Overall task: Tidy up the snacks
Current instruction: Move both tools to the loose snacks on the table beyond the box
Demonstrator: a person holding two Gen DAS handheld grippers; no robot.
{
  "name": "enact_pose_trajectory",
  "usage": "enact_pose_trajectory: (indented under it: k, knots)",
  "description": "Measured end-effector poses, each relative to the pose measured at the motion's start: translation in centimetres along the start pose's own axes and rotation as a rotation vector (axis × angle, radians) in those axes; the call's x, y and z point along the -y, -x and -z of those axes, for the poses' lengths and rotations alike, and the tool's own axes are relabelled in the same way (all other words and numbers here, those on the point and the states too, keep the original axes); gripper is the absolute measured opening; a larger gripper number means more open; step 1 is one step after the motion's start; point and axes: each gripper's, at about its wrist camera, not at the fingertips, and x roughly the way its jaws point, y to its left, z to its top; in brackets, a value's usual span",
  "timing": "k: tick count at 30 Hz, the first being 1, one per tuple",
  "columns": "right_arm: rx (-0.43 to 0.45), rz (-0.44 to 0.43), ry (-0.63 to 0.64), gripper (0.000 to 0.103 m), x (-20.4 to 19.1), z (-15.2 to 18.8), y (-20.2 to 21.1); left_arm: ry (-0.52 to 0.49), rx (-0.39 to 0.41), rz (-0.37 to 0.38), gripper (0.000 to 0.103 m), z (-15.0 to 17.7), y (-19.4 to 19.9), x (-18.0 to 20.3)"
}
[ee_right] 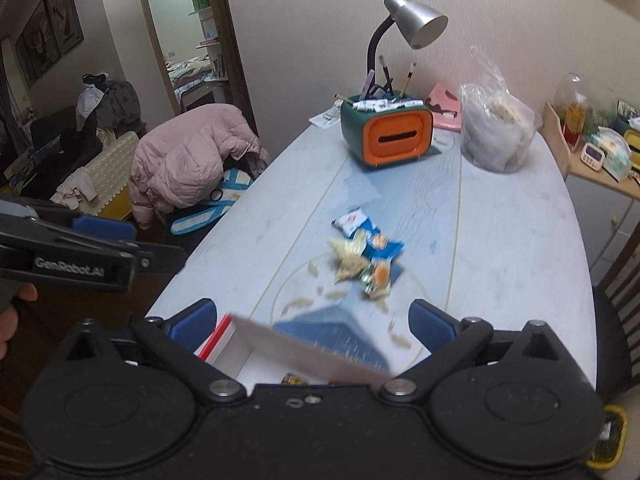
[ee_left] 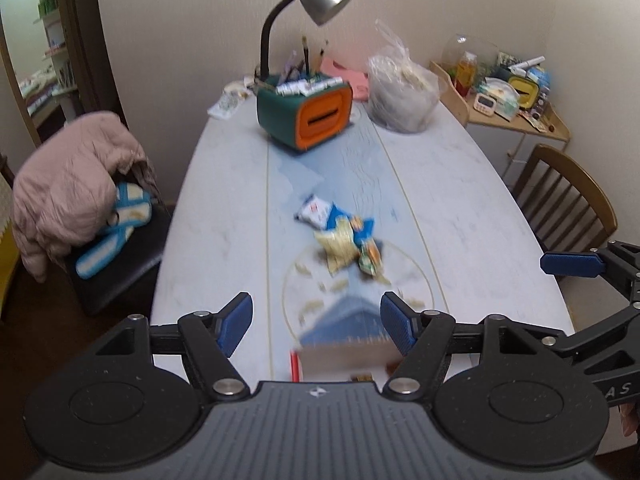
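Our left claw (ee_left: 316,326) stands wide and empty above the worktop (ee_left: 224,208), with the snack packets (ee_left: 340,236) heaped mid-table beyond a white box (ee_left: 340,360). From the right wrist, our right claw (ee_right: 312,324) gapes widest, gripping nothing, over that box (ee_right: 280,346); the packets (ee_right: 364,256) lie ahead.

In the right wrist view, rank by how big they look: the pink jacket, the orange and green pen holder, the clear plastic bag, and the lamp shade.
1. pink jacket
2. orange and green pen holder and clear plastic bag: look about alike, unranked
3. lamp shade

Fisheye distortion makes true sizes unsure.
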Motion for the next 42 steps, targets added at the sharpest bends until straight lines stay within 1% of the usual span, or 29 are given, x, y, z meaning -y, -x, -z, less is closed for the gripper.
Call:
enact_pose_trajectory:
  k: [4,7,10,15,21,24,31,37,42]
  knots:
    - [0.007,0.007,0.003,0.103,1.3,-2.4,-1.4,-0.016,0.013,-0.015,0.07,-2.7,-1.1,0.3]
    - [0.01,0.016,0.011,0.103,2.3,-4.1,-2.8,-0.025,0.0,-0.018,0.07,-4.5,-2.8,0.5]
    - [0.0,0.024,0.017,0.103,3.5,-5.4,-4.6,-0.026,-0.029,-0.023,0.07,-6.0,-5.3,0.6]
    - [-0.056,0.017,0.035,0.103,5.3,-6.5,-8.4,-0.01,-0.099,-0.017,0.07,-7.9,-10.5,0.5]
    - [-0.147,0.008,0.057,0.102,6.8,-6.2,-13.6,0.031,-0.212,-0.015,0.07,-8.8,-17.2,0.7]
    - [-0.195,0.003,0.055,0.102,7.7,-5.7,-16.3,0.06,-0.266,-0.014,0.07,-8.7,-20.3,0.9]
    - [-0.293,0.002,0.022,0.1,9.9,-4.0,-22.2,0.125,-0.364,-0.028,0.07,-8.2,-26.7,1.2]
    - [-0.352,-0.006,0.004,0.098,11.1,-2.7,-25.7,0.169,-0.43,-0.03,0.07,-7.7,-31.1,1.5]
    - [-0.384,-0.018,0.018,0.095,11.0,-1.9,-27.8,0.171,-0.463,-0.033,0.07,-7.4,-33.4,2.0]
